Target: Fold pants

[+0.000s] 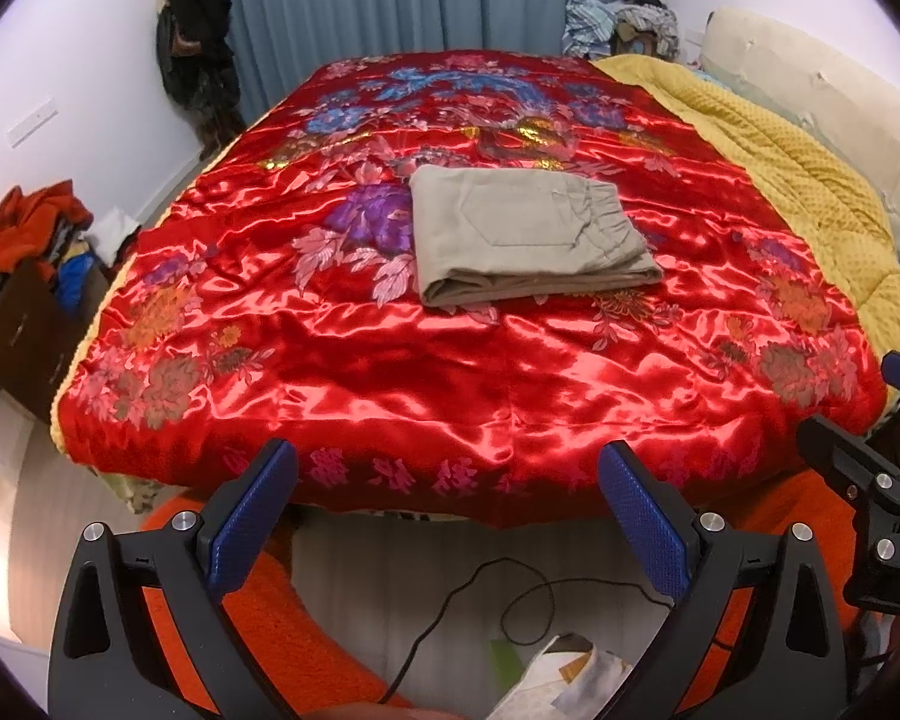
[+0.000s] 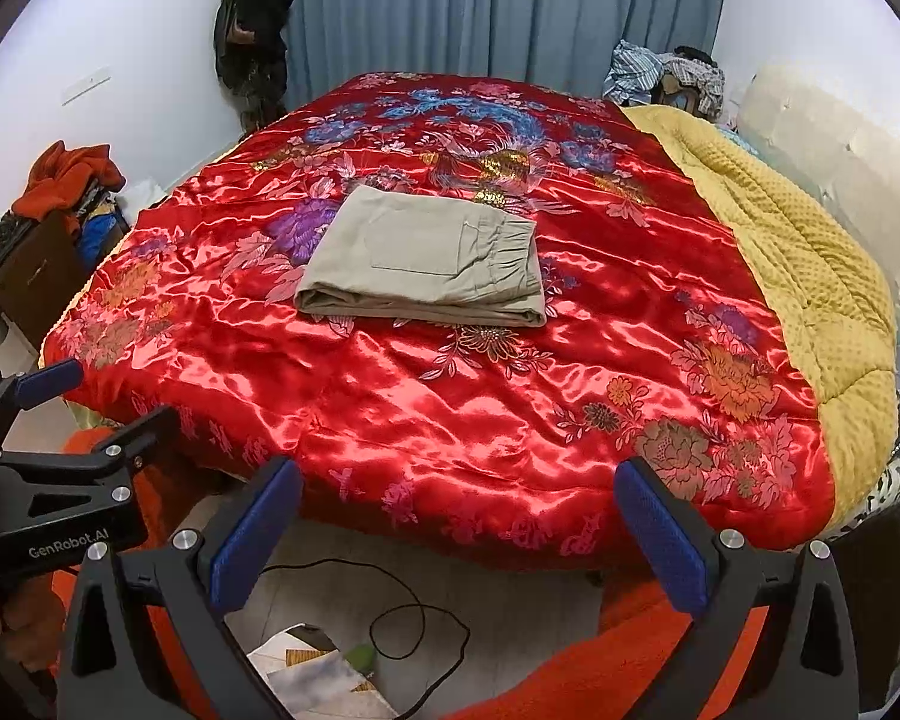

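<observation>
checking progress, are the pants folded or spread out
Folded: the khaki pants lie as a compact stacked rectangle on the red quilt, untouched by either gripper.

i can't see under the folded pants (image 1: 528, 234), so their inner layers stay hidden. the right gripper (image 1: 870, 468) is cut off by my left view's edge.

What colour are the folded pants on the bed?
Plain khaki-beige, no pattern; the folded pants show best in the right wrist view.
</observation>
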